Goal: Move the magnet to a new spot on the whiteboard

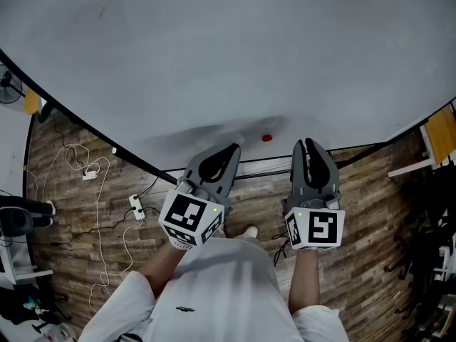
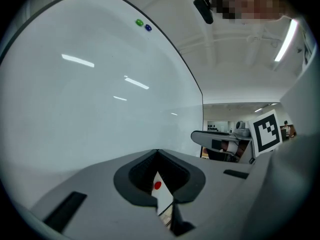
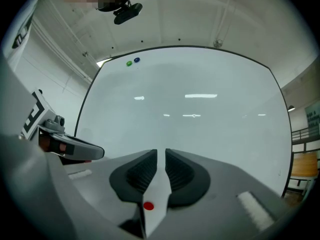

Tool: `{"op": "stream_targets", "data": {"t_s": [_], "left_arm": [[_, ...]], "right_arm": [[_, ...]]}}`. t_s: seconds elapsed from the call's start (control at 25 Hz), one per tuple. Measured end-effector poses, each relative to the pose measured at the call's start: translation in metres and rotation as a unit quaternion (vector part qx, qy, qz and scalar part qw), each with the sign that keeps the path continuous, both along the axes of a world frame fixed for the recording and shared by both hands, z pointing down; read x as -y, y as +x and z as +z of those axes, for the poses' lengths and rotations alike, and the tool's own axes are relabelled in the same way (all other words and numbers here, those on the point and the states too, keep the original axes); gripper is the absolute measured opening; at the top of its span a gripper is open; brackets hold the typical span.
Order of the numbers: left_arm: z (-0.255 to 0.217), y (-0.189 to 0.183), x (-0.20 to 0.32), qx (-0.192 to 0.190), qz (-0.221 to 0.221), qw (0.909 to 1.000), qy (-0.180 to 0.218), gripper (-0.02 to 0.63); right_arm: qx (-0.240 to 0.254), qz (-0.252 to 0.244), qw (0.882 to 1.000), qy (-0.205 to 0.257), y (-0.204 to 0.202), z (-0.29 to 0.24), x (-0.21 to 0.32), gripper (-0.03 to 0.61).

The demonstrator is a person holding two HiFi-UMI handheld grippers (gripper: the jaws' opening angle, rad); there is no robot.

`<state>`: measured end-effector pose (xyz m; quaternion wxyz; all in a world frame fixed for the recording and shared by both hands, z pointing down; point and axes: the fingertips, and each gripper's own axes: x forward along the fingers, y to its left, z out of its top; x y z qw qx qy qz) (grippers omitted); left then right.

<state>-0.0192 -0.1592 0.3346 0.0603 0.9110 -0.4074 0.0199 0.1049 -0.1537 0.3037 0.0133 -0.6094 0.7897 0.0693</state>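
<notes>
— So, what surface are we facing?
— We face a broad whiteboard [image 1: 214, 48] in a thin dark frame. It is bare and glossy, and we see ceiling lamps mirrored in it as pale bars.
— Where is the magnet?
— The magnet [image 1: 267, 138], small and red, sticks low on the board near the bottom edge. It lies between our two tools, and neither touches it. High up on the board we also make out a green magnet [image 3: 129, 63] and a blue magnet [image 3: 136, 60] side by side.
— How do our tools stand?
— Our left hand-held gripper [image 2: 157, 152] has its jaw tips pressed together with nothing caught in them. We glimpse the red dot only through the hollow behind the tips. Our right hand-held gripper [image 3: 160, 154] shows a narrow slit between its ribbed pads, and only the board shows through it. Both tools point at the lower part of the board.
— And the room?
— Below us runs a wood-plank floor [image 1: 370, 262]. White cables [image 1: 107, 212] trail across it to a power strip [image 1: 135, 205] at our left. Overhead we see a pale ceiling [image 3: 190, 19] with long light strips [image 2: 287, 39].
</notes>
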Motion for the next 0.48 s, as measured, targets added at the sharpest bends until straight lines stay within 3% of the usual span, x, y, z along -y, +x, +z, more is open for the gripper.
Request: {"op": "stream_targets", "data": {"t_s": [0.16,0.48], "left_arm": [[-0.008,-0.001,-0.003,-0.002,-0.002,1.0,0.007,0.002],[-0.015,-0.002,-0.006,-0.002,-0.007,0.9999,0.013,0.002]], "right_arm": [[0.008,0.019,1.0,0.015,0.005,-0.016,-0.007,0.011],[0.01,0.024,0.999,0.025,0.009,-0.027,-0.013,0.011]]}}
